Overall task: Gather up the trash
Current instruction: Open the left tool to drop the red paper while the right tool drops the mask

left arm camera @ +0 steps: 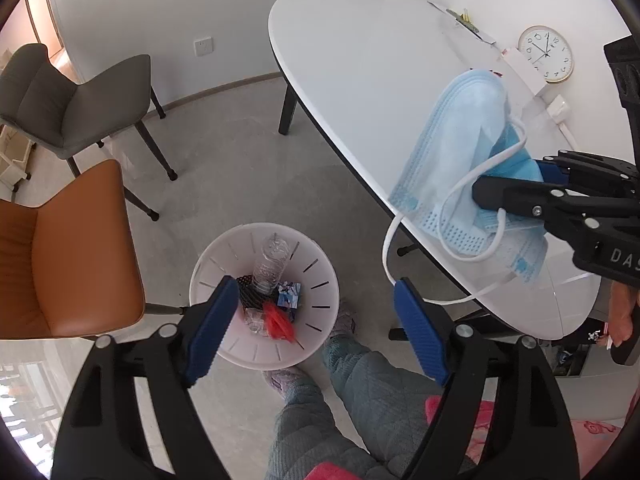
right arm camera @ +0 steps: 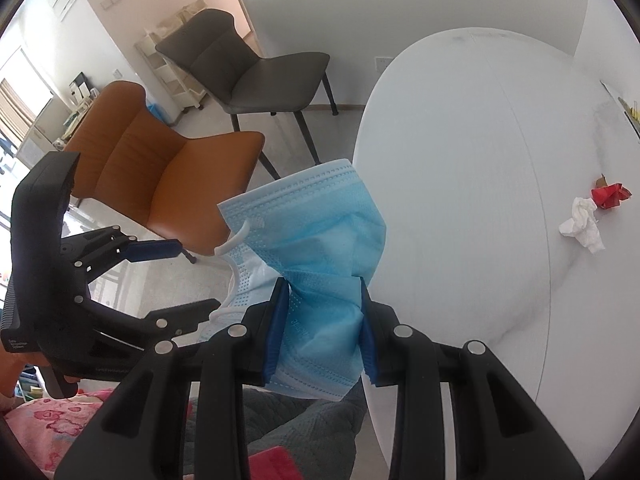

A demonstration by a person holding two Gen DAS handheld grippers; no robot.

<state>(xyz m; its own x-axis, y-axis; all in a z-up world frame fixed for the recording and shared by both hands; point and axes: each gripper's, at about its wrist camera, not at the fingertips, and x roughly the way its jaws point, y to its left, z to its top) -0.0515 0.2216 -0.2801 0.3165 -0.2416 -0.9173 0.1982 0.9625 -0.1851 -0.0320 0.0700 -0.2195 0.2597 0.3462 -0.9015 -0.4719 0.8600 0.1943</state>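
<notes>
My right gripper (right arm camera: 323, 320) is shut on a light blue face mask (right arm camera: 316, 236) and holds it in the air over the near edge of the white oval table (right arm camera: 460, 184). In the left wrist view the mask (left arm camera: 460, 152) hangs from the right gripper (left arm camera: 496, 184), with its white ear loops dangling. My left gripper (left arm camera: 316, 316) is open and empty above a white trash bin (left arm camera: 324, 272) on the floor. The bin holds a clear plastic bottle (left arm camera: 270, 264), a red scrap and other litter. A crumpled white tissue (right arm camera: 582, 226) and a red wrapper (right arm camera: 610, 196) lie on the table.
An orange chair (left arm camera: 68, 256) stands left of the bin and a grey chair (left arm camera: 76, 100) behind it. A round clock (left arm camera: 546, 54) and a white box lie at the table's far side. The person's legs (left arm camera: 340, 400) stand beside the bin.
</notes>
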